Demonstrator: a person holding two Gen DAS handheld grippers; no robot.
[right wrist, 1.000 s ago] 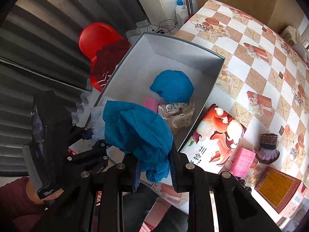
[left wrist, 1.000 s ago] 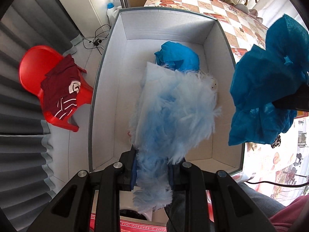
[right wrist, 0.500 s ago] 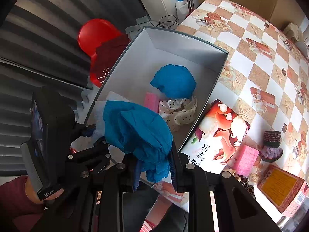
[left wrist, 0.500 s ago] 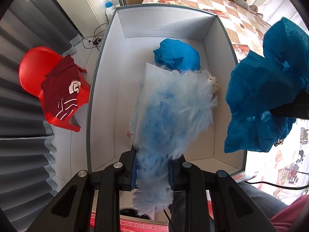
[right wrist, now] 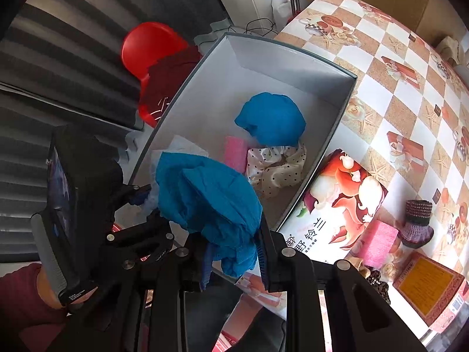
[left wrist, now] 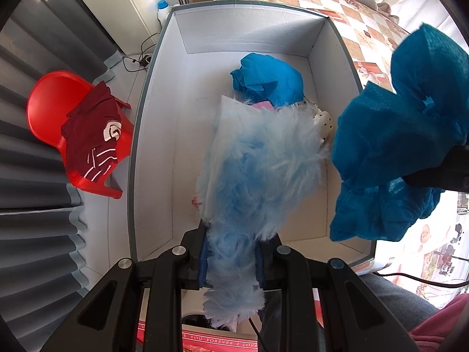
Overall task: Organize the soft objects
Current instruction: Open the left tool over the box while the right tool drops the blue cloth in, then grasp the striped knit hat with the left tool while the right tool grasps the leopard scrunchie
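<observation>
My left gripper (left wrist: 230, 259) is shut on a fluffy light-blue furry cloth (left wrist: 261, 170) and holds it over the near end of a white open box (left wrist: 252, 29). My right gripper (right wrist: 234, 259) is shut on a crumpled blue cloth (right wrist: 208, 196), which also shows at the right of the left wrist view (left wrist: 401, 138), above the box's right wall. Inside the box lie another blue cloth (right wrist: 271, 118), a pink sponge (right wrist: 234, 152) and a cream polka-dot cloth (right wrist: 277, 165).
A red plastic chair (left wrist: 49, 94) with a dark red garment (left wrist: 93, 138) stands left of the box. On the checkered tablecloth (right wrist: 395, 73) to the right are a printed carton (right wrist: 337, 199), a pink sponge (right wrist: 378, 242), a dark knitted item (right wrist: 416, 220) and a red box (right wrist: 428, 287).
Both grippers have shifted slightly further over the box with their cloths still held. The blue cloth has moved a little left towards the box's right wall.
</observation>
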